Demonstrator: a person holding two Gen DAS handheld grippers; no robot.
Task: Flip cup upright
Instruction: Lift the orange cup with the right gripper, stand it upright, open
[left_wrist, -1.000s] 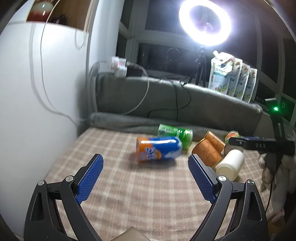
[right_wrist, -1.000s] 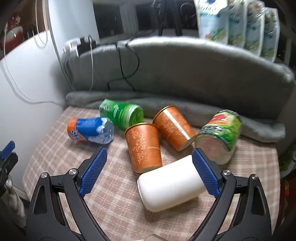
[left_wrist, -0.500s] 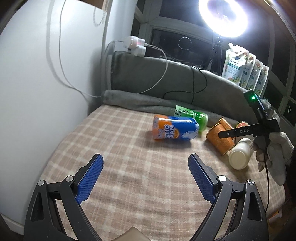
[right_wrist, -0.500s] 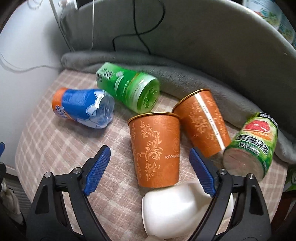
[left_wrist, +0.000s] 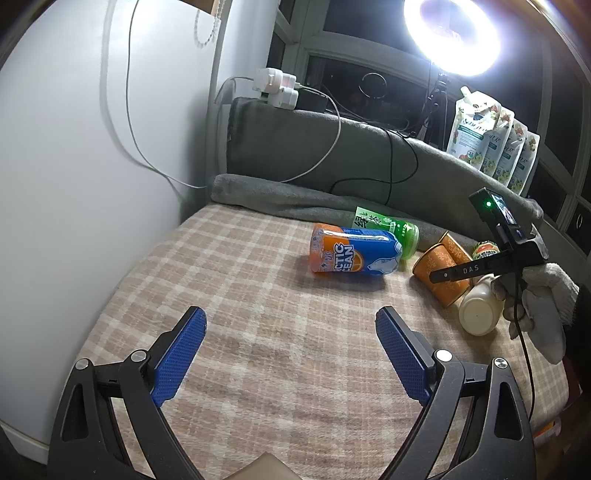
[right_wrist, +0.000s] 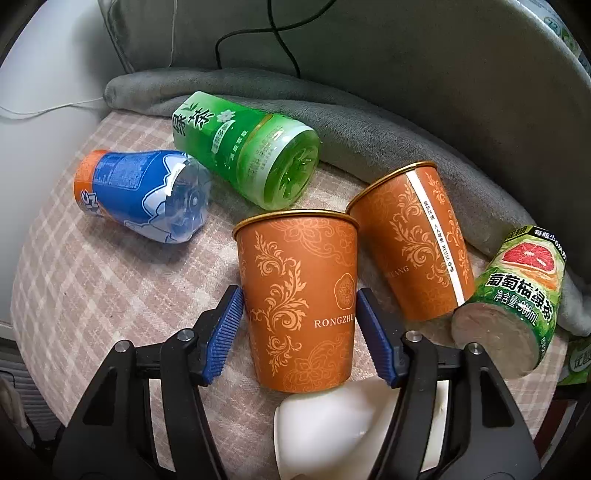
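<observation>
The right tool (right_wrist: 298, 317) sat with its 2 blue pads on either side of the near cup (right_wrist: 299, 302), at mid-wall; the left pad looked to be touching, the right pad touching or a hair off, so I could not tell whether it was truly clamped. The cup lay on its side on the checked cloth (right_wrist: 103, 280), gold rim pointing away, base against a white bottle (right_wrist: 332, 428). A 2nd cup (right_wrist: 413, 247) lay just beside it on the right, rims nearly meeting.

It looked like thin paper: light, easily crushed at mid-wall, stiffer near the rolled rim and base. A gentle squeeze low on the wall seemed safest; the printed surface looked smooth and could slip when swung upright.

Beyond lay a green bottle (right_wrist: 251, 158), a blue bottle (right_wrist: 144, 195) and a grapefruit bottle (right_wrist: 517, 299).

The left tool (left_wrist: 290, 354) hung wide and empty over bare cloth, well apart from the cups.
</observation>
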